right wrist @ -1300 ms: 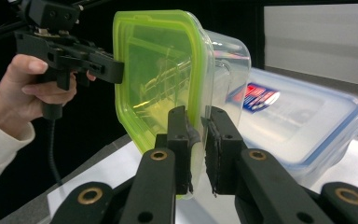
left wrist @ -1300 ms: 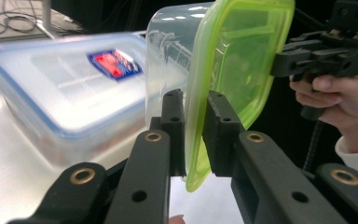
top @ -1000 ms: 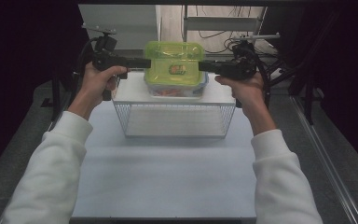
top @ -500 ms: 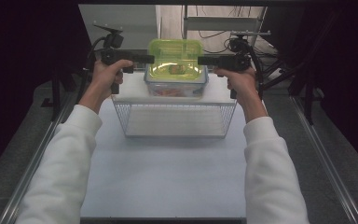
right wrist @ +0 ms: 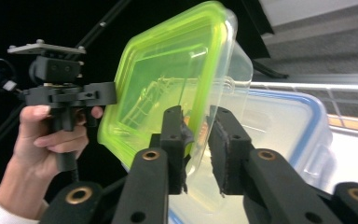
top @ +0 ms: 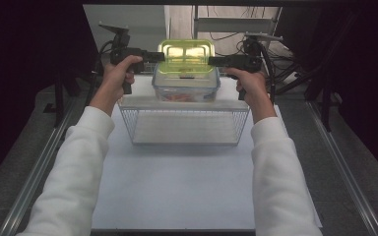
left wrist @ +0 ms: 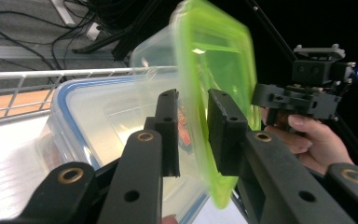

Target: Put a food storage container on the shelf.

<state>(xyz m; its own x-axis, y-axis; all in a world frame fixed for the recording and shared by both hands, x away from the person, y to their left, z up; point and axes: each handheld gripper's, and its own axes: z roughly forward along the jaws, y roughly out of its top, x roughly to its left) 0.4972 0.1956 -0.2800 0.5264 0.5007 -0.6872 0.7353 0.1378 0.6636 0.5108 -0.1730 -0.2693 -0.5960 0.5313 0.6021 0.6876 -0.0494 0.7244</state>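
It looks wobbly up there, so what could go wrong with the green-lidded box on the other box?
1. The green-lidded box sits on the blue-rimmed box, on top of a wire basket. A stack that high could slide or topple.
2. The left tool and right tool have just been opening, with the box's rim between their jaws. Pulling away crookedly might snag it.

A white table (top: 177, 196) stands on a grey floor (top: 24, 162), with metal rails (top: 342, 172) along both sides. Dark surroundings flank it; tangled black cables (top: 236, 37) hang beyond its far edge.
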